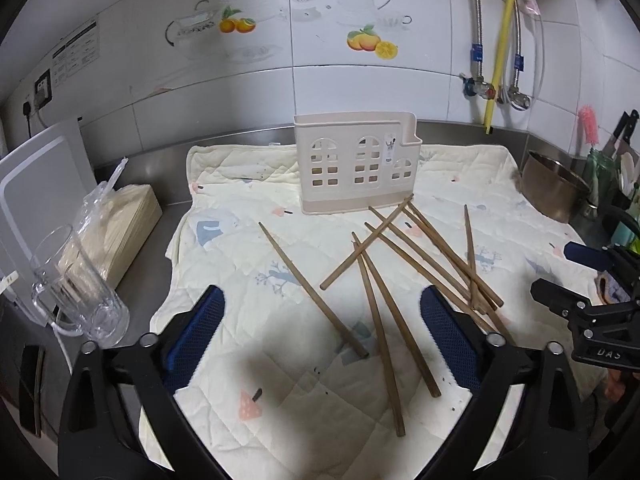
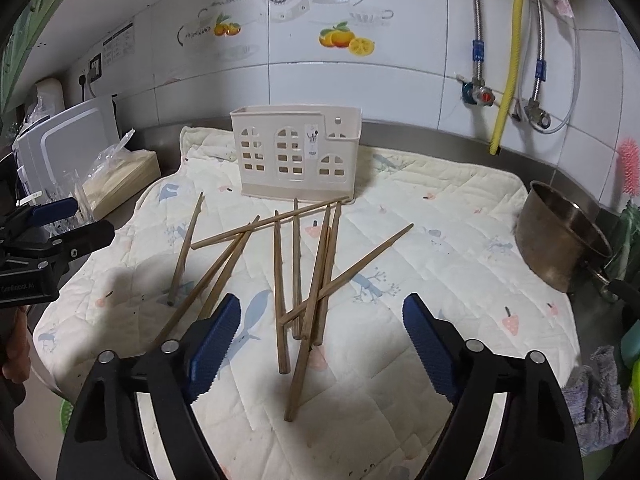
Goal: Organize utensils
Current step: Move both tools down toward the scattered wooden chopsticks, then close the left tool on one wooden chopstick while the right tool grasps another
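Observation:
Several brown wooden chopsticks (image 1: 380,280) lie scattered and crossed on a cream quilted mat (image 1: 248,248); they also show in the right wrist view (image 2: 298,264). A cream plastic utensil holder (image 1: 352,164) with window-shaped cutouts stands upright behind them, also in the right wrist view (image 2: 296,152). My left gripper (image 1: 320,340) is open and empty, just above the near ends of the chopsticks. My right gripper (image 2: 320,344) is open and empty, over the chopstick ends. Each gripper shows at the edge of the other's view: the right one (image 1: 560,276) and the left one (image 2: 72,220).
A glass mug (image 1: 76,292) and a pack of napkins (image 1: 120,224) stand left of the mat, with a white board (image 1: 36,184) behind. A steel pot (image 2: 560,236) sits at the right, a crumpled cloth (image 2: 600,400) near it. Pipes (image 2: 508,60) run down the tiled wall.

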